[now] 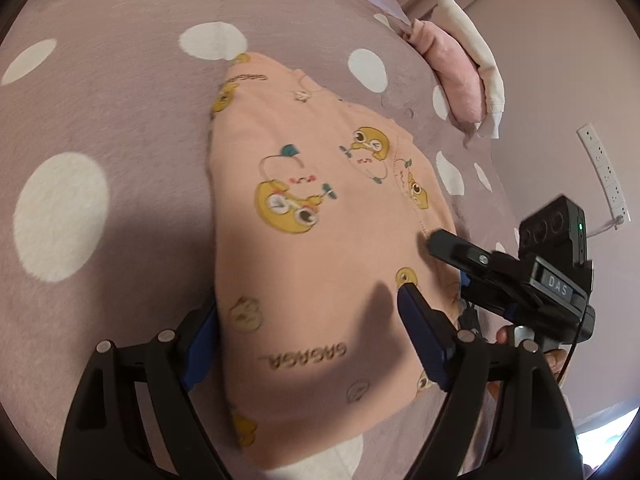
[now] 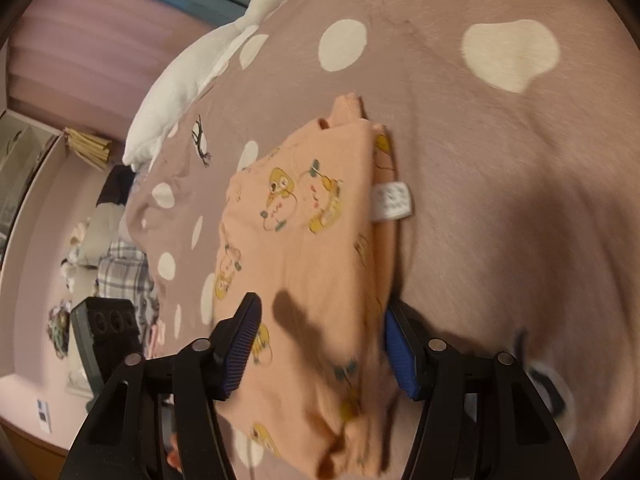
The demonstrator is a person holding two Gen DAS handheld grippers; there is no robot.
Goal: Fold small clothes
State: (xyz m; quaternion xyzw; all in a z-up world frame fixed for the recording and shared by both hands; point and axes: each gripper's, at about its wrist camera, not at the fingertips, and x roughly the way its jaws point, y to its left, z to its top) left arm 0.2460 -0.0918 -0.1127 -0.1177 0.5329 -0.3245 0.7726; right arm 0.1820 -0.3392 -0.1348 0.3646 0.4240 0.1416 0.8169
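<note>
Fingers of the left gripper (image 1: 308, 324) stand wide apart, straddling the folded peach garment (image 1: 320, 240) on the dotted bedspread (image 1: 100, 120); the right gripper (image 1: 440, 246) reaches over its edge. Right view: right gripper (image 2: 320, 348) spread likewise, garment (image 2: 312, 248) between its blue pads (image 2: 400, 356).

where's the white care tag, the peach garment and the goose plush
white care tag (image 2: 393, 201), right wrist view, middle of the tag at the garment's folded edge
peach garment (image 1: 304, 240), left wrist view, printed top layer
goose plush (image 2: 188, 80), right wrist view, white body
</note>
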